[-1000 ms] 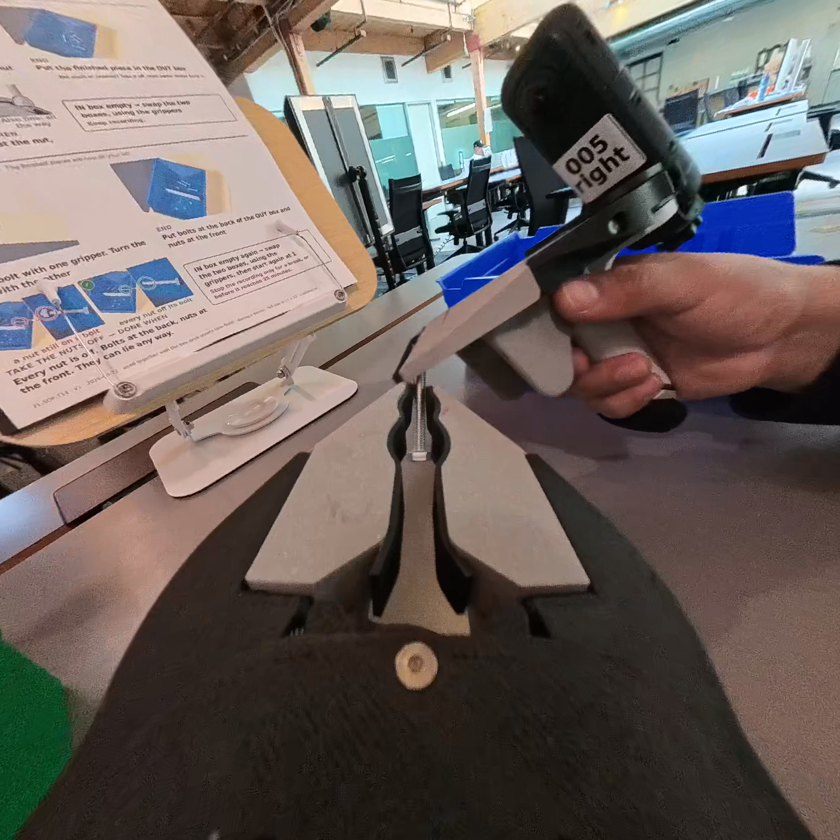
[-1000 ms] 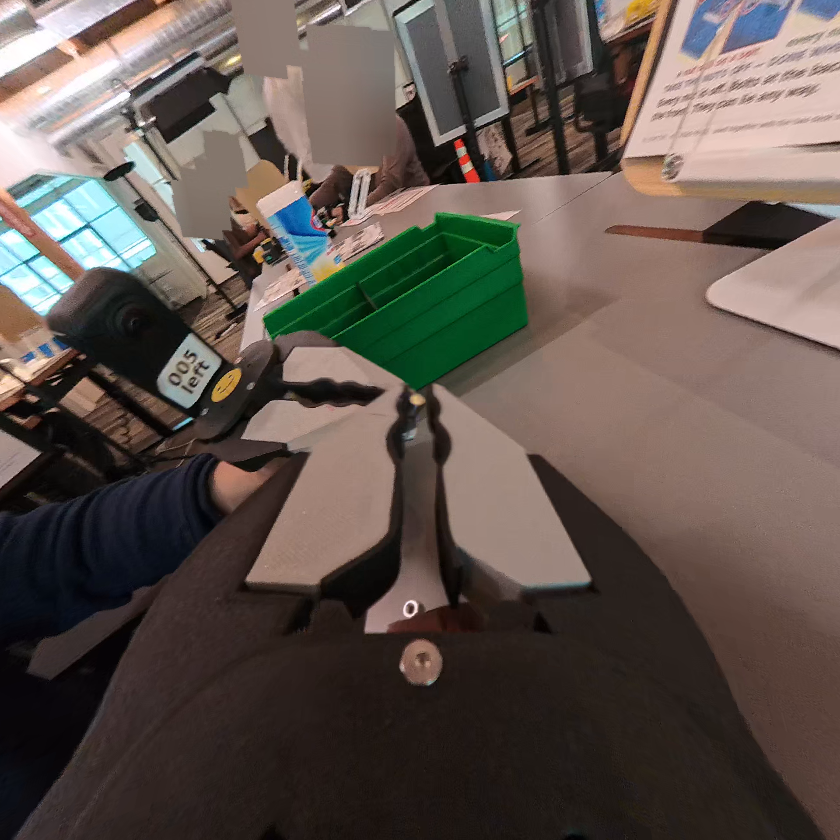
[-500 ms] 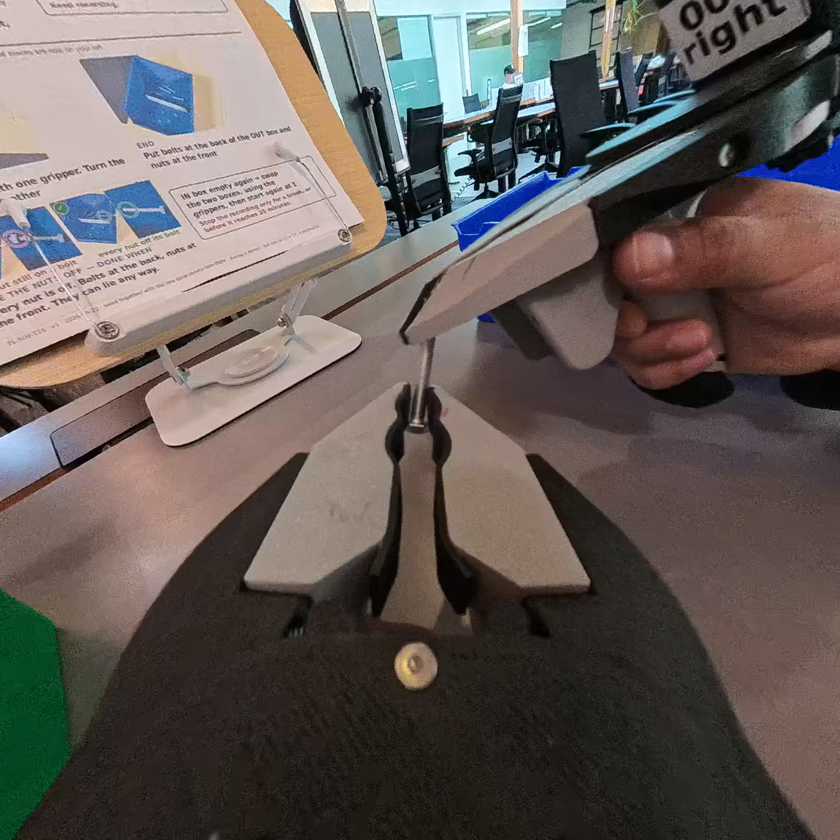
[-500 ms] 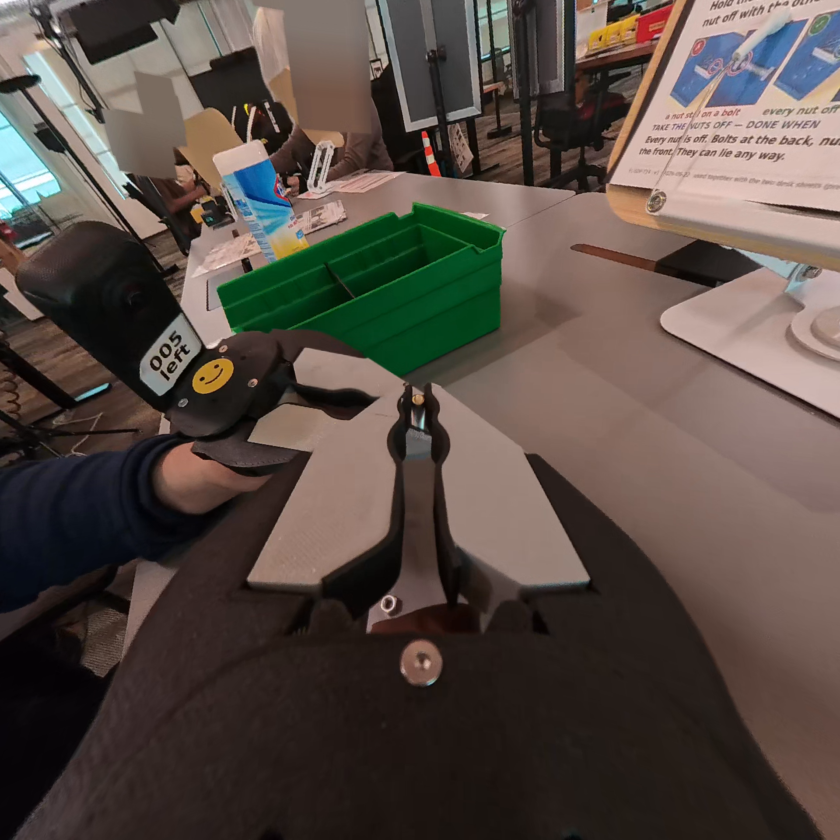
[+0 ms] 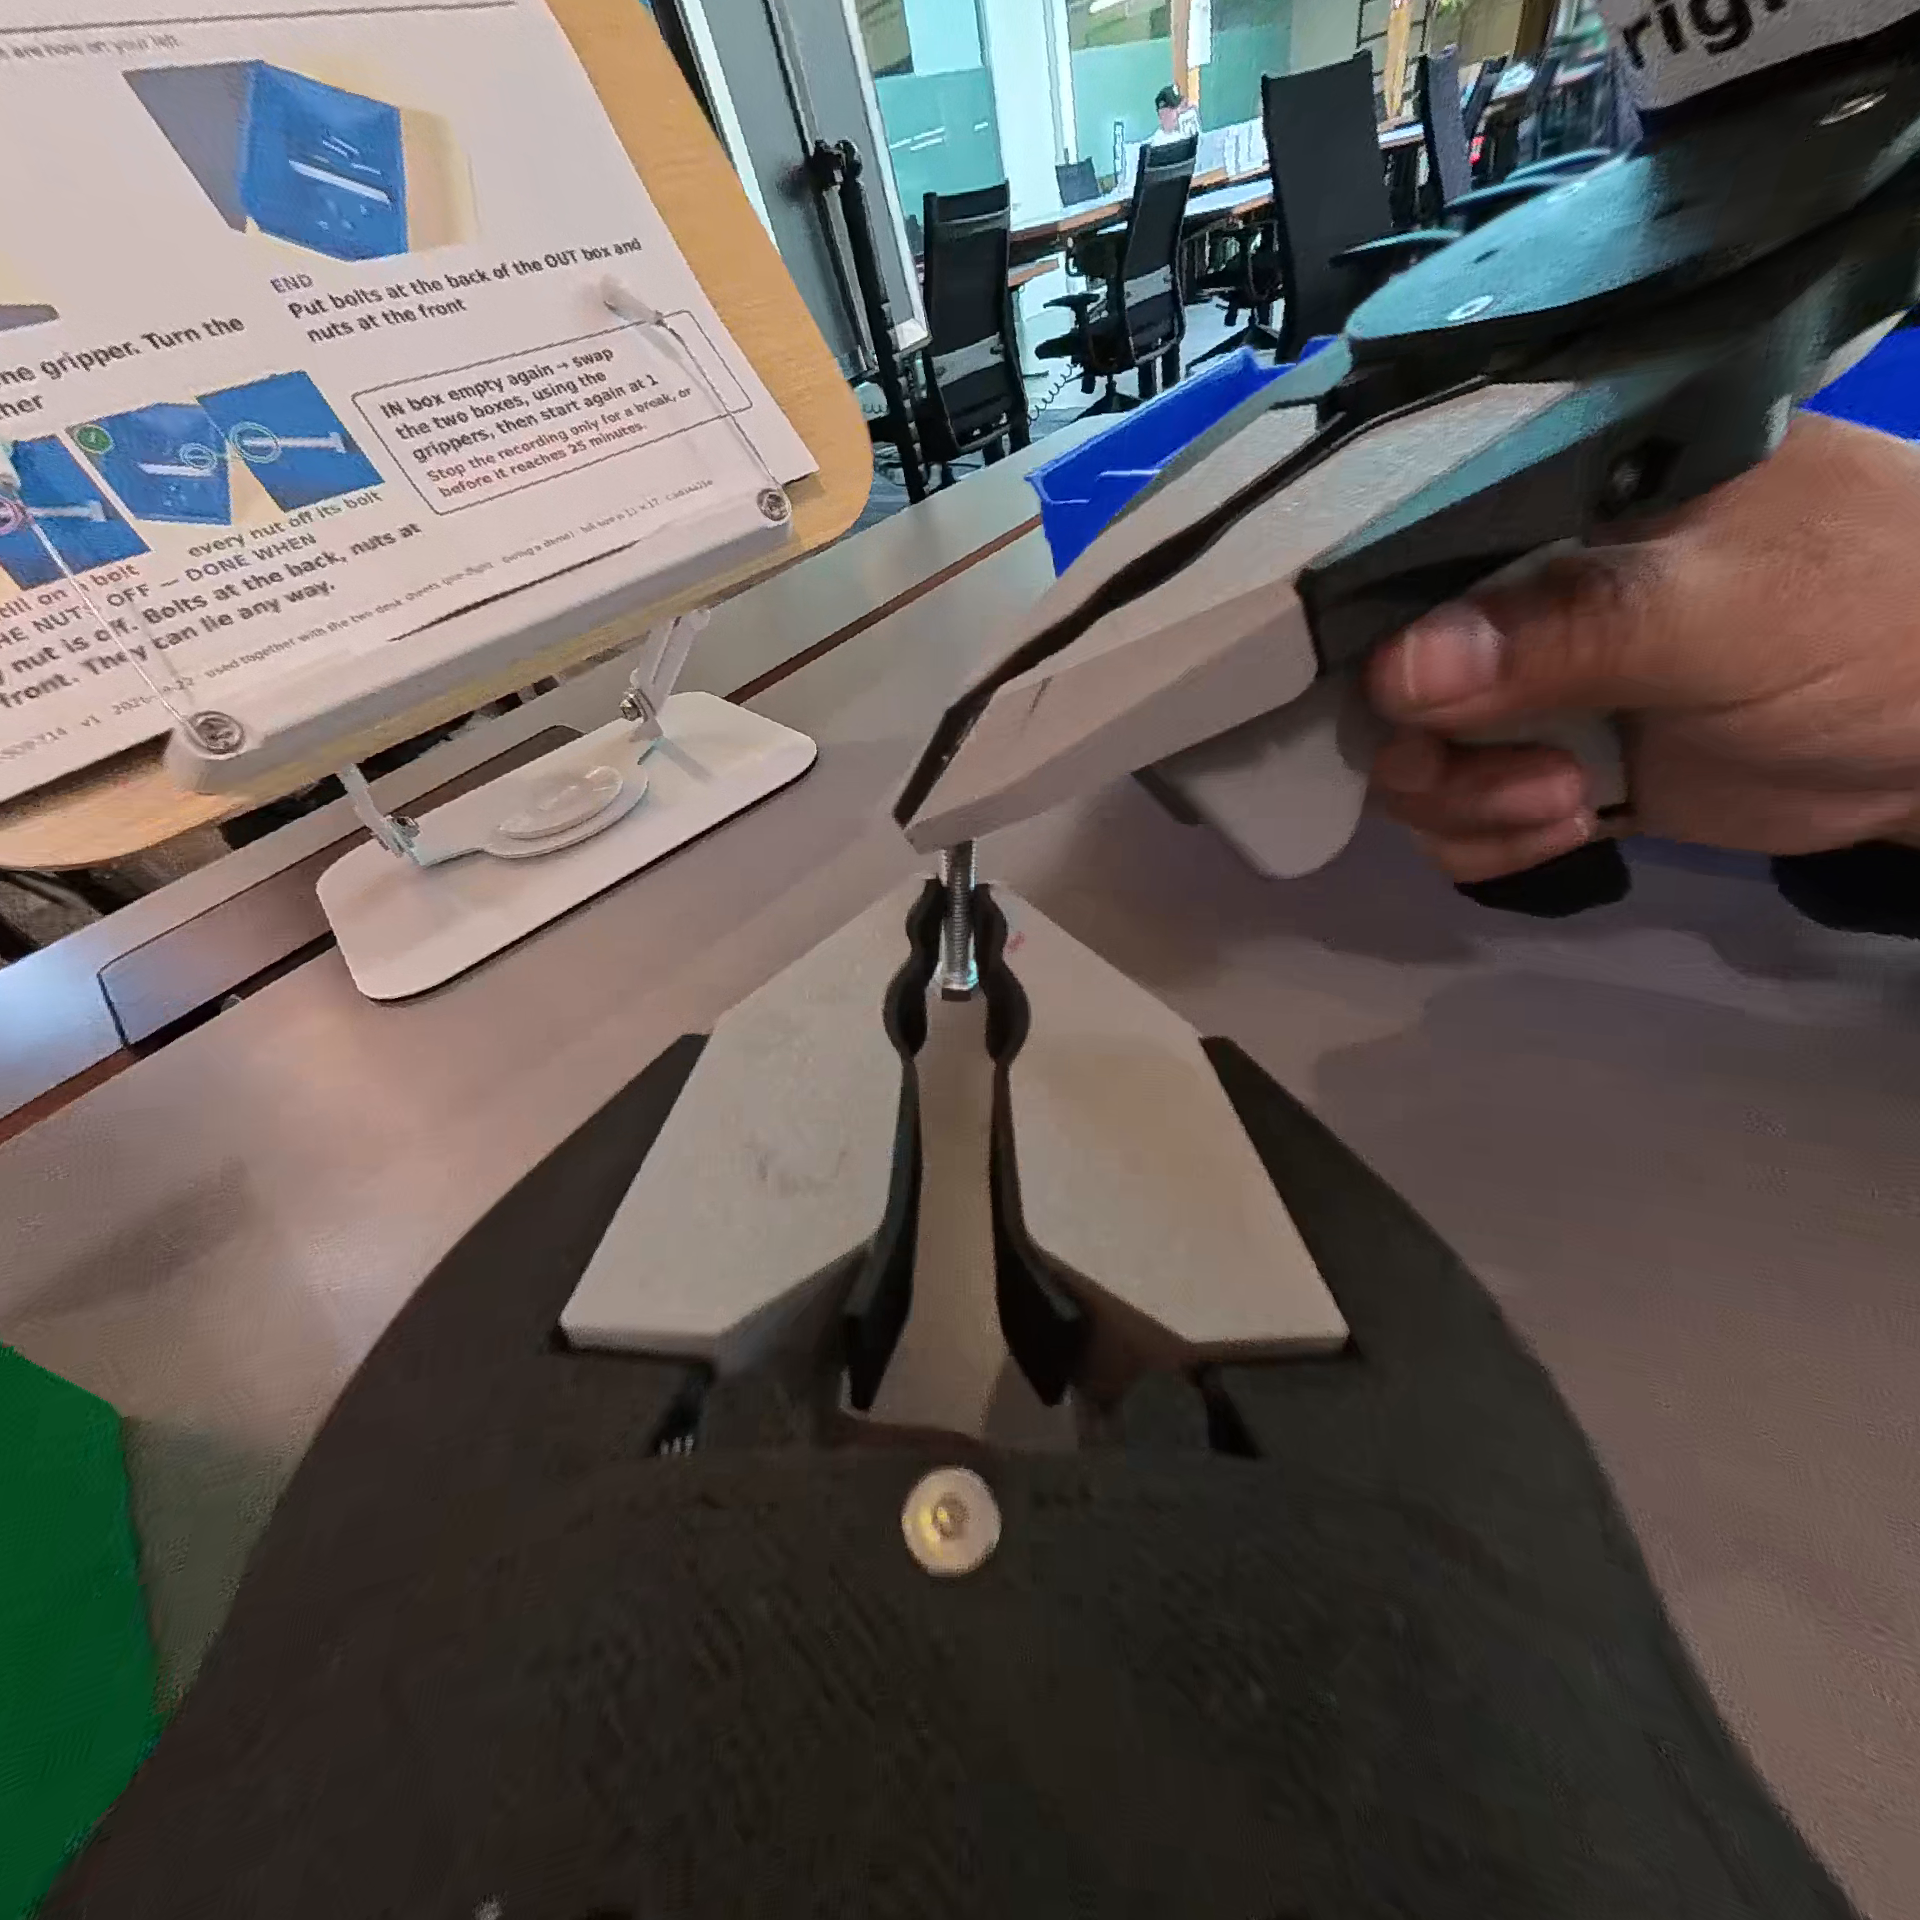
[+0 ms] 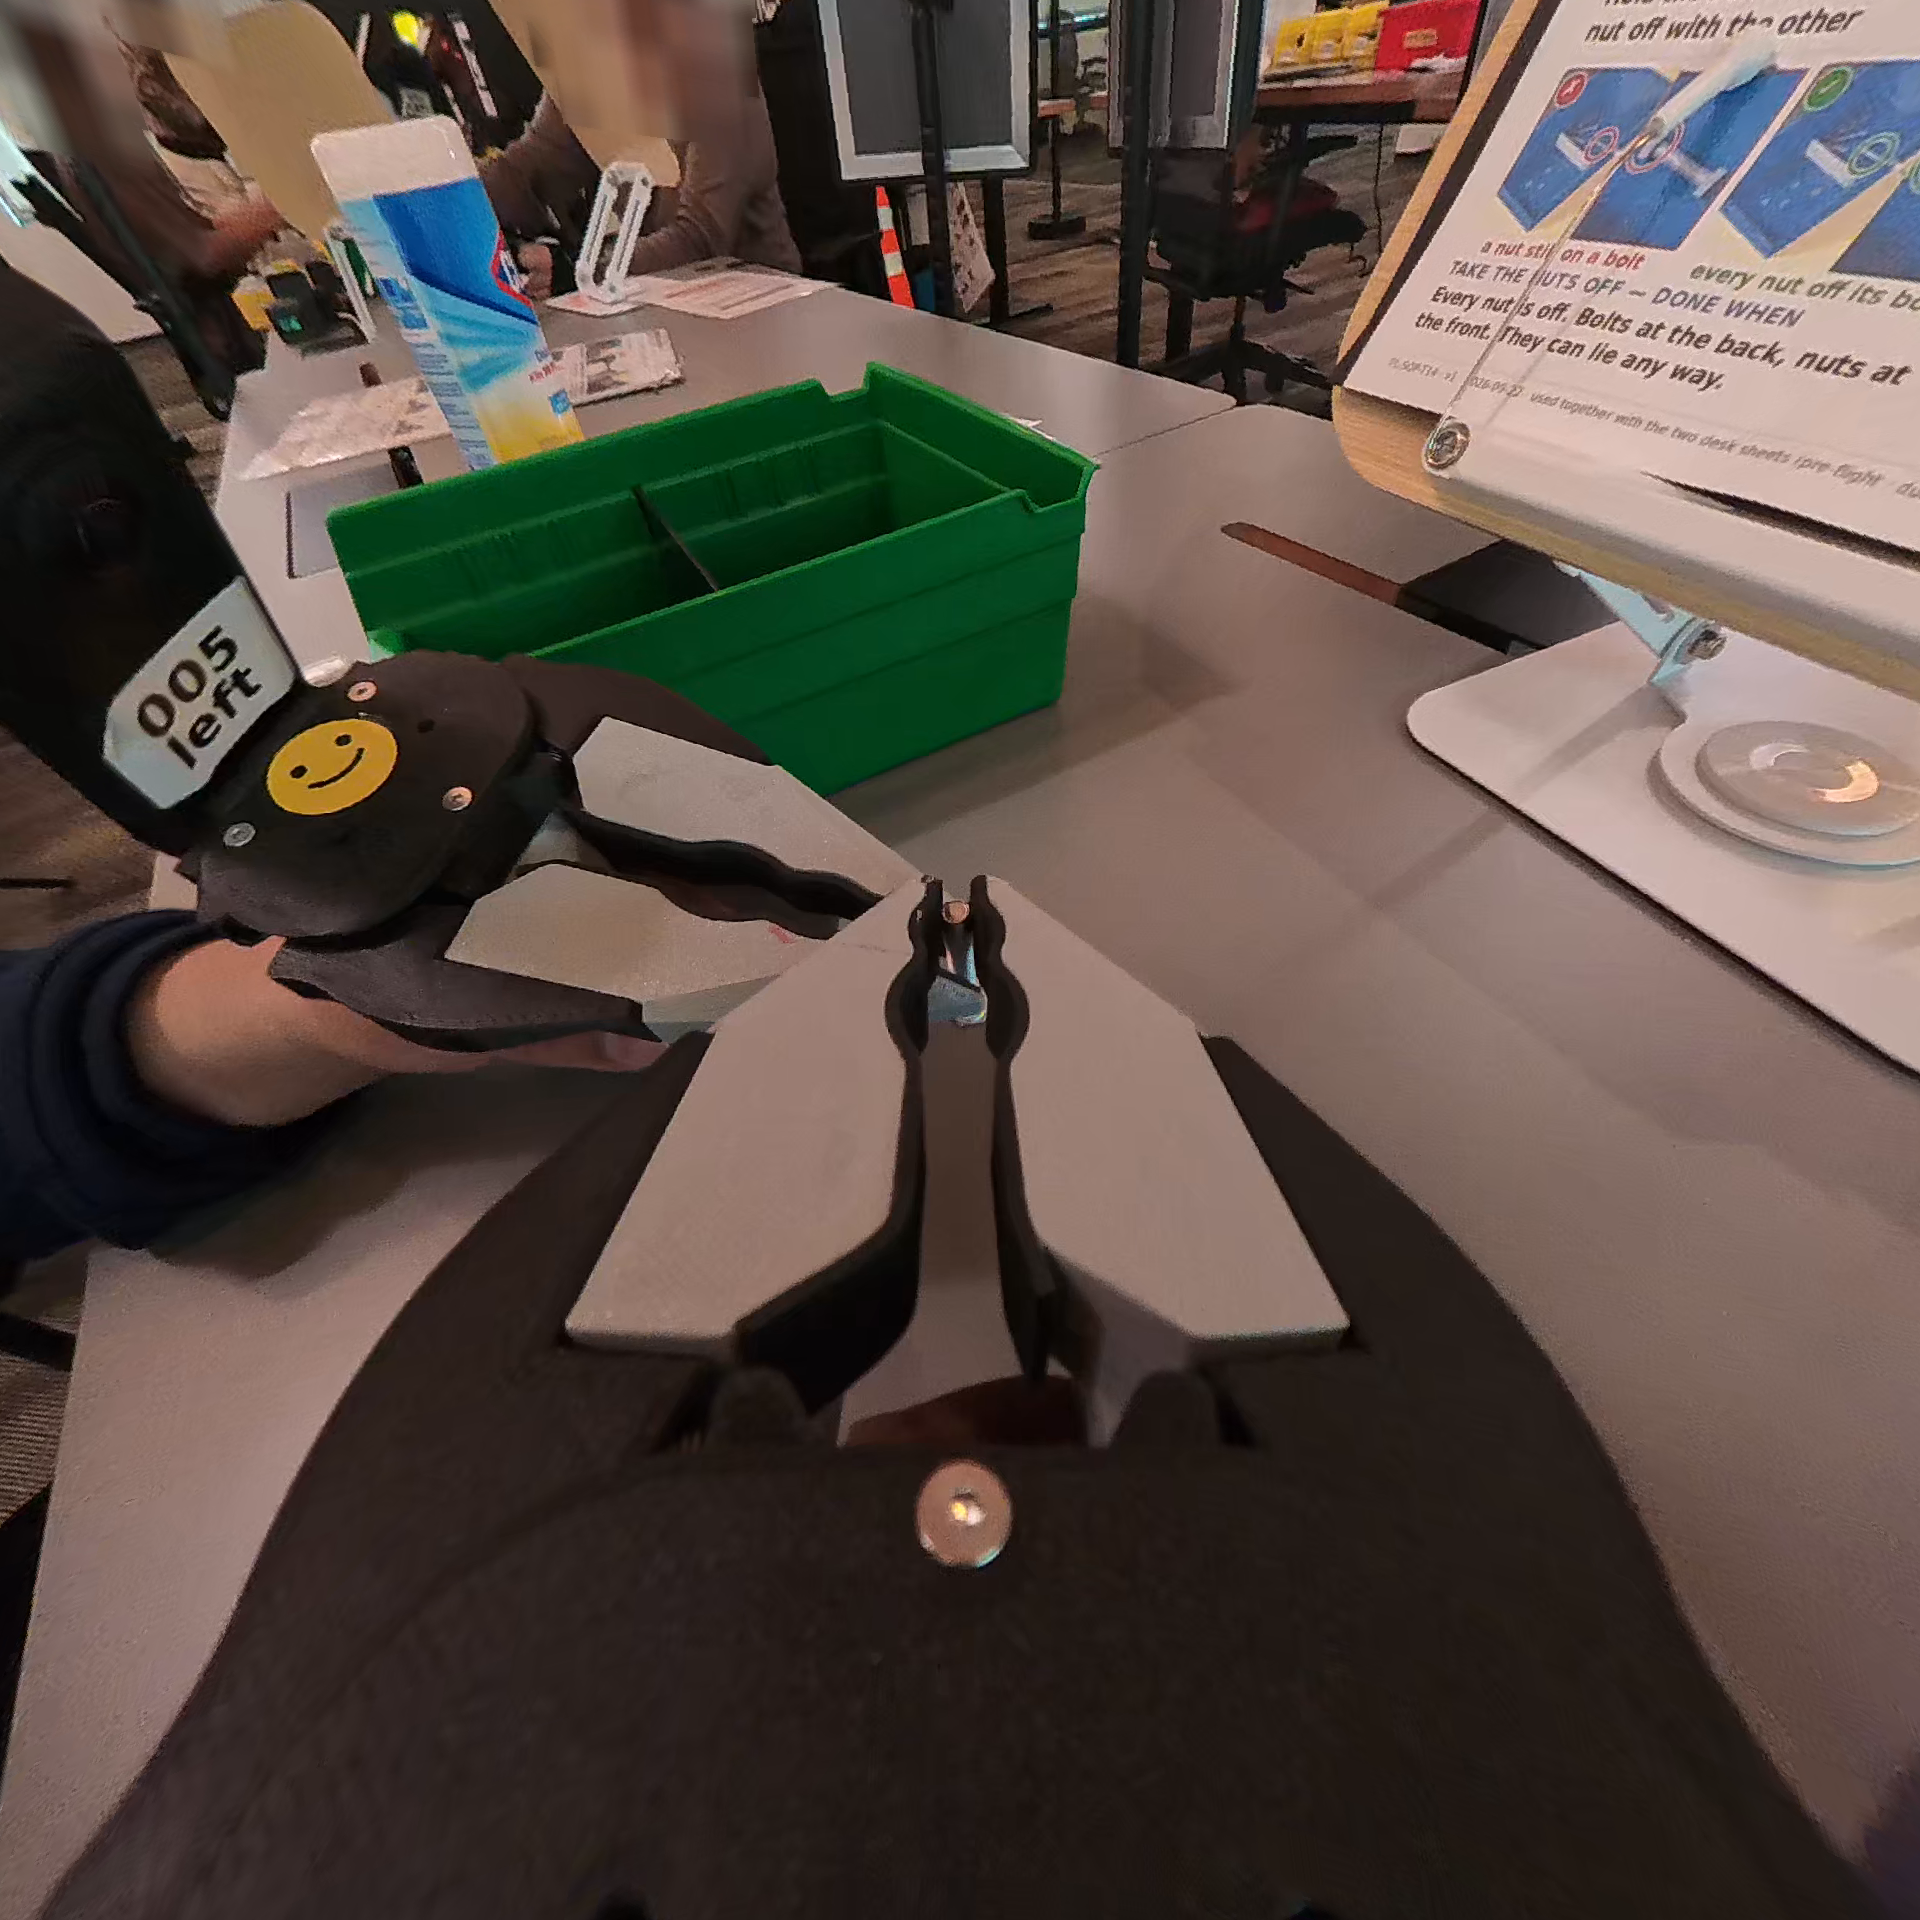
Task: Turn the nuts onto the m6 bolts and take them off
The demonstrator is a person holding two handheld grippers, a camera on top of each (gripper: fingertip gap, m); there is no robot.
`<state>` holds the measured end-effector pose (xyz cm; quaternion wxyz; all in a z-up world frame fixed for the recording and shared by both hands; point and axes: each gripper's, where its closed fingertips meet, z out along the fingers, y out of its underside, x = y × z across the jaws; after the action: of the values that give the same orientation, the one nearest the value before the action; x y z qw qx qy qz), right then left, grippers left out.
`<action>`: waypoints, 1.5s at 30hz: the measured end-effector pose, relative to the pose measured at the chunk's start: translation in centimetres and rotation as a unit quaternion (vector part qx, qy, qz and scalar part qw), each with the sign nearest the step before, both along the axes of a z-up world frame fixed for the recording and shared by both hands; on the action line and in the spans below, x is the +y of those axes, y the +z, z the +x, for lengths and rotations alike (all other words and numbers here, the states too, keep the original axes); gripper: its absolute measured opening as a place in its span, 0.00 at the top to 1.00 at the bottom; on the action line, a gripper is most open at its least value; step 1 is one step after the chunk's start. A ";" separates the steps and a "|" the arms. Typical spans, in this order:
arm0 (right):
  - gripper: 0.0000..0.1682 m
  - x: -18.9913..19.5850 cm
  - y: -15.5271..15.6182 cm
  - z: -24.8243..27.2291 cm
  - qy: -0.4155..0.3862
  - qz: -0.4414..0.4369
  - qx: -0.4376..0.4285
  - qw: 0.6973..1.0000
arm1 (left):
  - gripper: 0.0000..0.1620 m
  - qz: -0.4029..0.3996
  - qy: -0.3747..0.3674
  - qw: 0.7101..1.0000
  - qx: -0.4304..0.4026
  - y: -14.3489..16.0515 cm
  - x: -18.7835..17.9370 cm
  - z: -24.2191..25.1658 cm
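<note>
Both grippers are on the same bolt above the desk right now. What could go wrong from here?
1. The left gripper pinches the bolt only at its very fingertips, near the head; twisting may lever it out of the grip.
2. The right gripper also bites with its tips only, so whatever it holds there may slip. A nut is not clearly visible.
3. A dropped part would land on the grey desk, beside the green bin, not in it.

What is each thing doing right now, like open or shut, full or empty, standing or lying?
left tool: shut on the bolt's head end
right tool: shut on the bolt's far end
bolt: held in the air between both tools
nut: cannot tell, hidden
green bin: upright on the table, visible parts empty
blue bin: on the table, contents hidden
instruction stand: propped, tilted
</note>
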<state>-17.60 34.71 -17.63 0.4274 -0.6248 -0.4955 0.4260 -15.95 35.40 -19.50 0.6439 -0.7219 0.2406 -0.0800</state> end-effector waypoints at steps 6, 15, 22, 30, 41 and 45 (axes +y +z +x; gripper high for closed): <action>0.99 -0.7 0.8 0.0 0.017 -0.008 0.018 1.000 | 0.98 0.005 -0.001 1.000 -0.007 0.2 -0.1 0.0; 0.99 -1.3 0.8 -0.1 0.035 -0.015 0.019 0.999 | 0.98 -0.017 -0.031 0.999 -0.020 -0.1 -0.3 0.5; 0.90 -3.0 -1.0 2.0 0.097 -0.022 -0.038 0.994 | 0.98 -0.049 -0.101 0.991 -0.072 -0.2 -1.6 0.3; 0.92 -6.3 -7.6 5.0 0.165 0.054 -0.178 0.969 | 0.98 -0.052 -0.149 0.978 -0.137 0.6 -2.1 0.2; 0.96 -4.1 2.1 4.1 0.093 0.004 0.069 0.993 | 0.99 -0.087 -0.215 0.958 -0.166 0.6 -3.5 2.6; 1.00 -4.1 1.2 3.3 0.087 0.013 0.048 0.995 | 0.98 -0.099 -0.223 0.958 -0.149 0.1 -3.7 3.6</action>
<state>-14.31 30.61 -16.44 0.4200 -0.5525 -0.5324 0.4847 -12.36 31.66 -19.39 0.5638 -0.6898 0.2875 -0.3515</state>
